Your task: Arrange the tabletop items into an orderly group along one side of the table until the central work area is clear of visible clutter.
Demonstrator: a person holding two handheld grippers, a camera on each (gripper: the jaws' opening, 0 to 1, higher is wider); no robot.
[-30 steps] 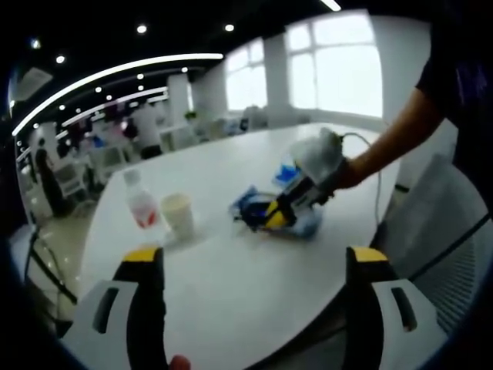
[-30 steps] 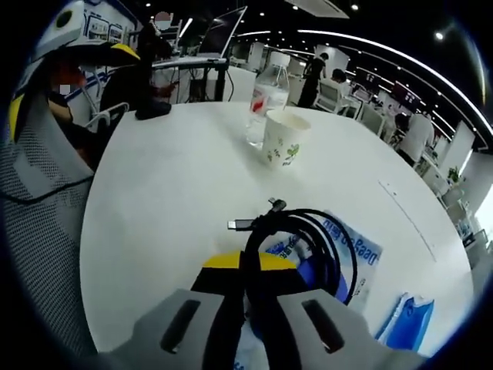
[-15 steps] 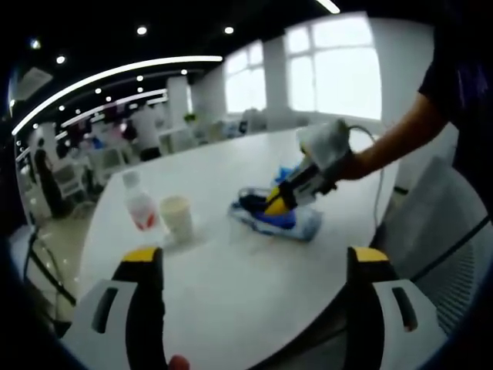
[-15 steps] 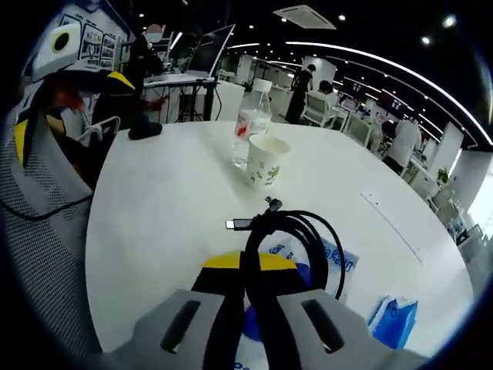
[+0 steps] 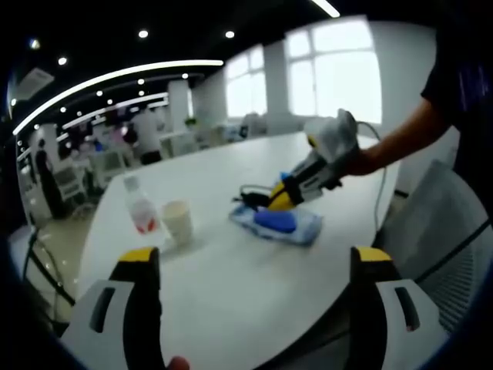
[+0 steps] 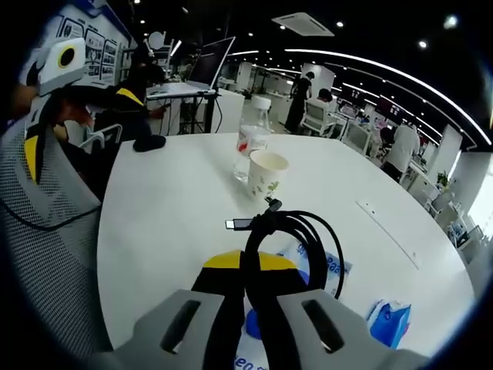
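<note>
My right gripper is shut on a coiled black cable and holds it above the white table. The left gripper view shows the right gripper with the cable lifted over a white-and-blue wipes pack. That wipes pack lies under the coil. A paper cup and a clear water bottle with a red label stand together farther off; the cup and bottle also stand left of centre. My left gripper is open over the table's near edge, holding nothing.
A small blue tissue packet lies at the table's right part. A grey mesh chair stands by the left edge, another chair at the right. A black mouse-like object rests at the far edge. People and desks fill the background.
My right gripper has lifted the coiled cable up off the wipes pack, farther above the table. The left gripper has stayed put and open.
</note>
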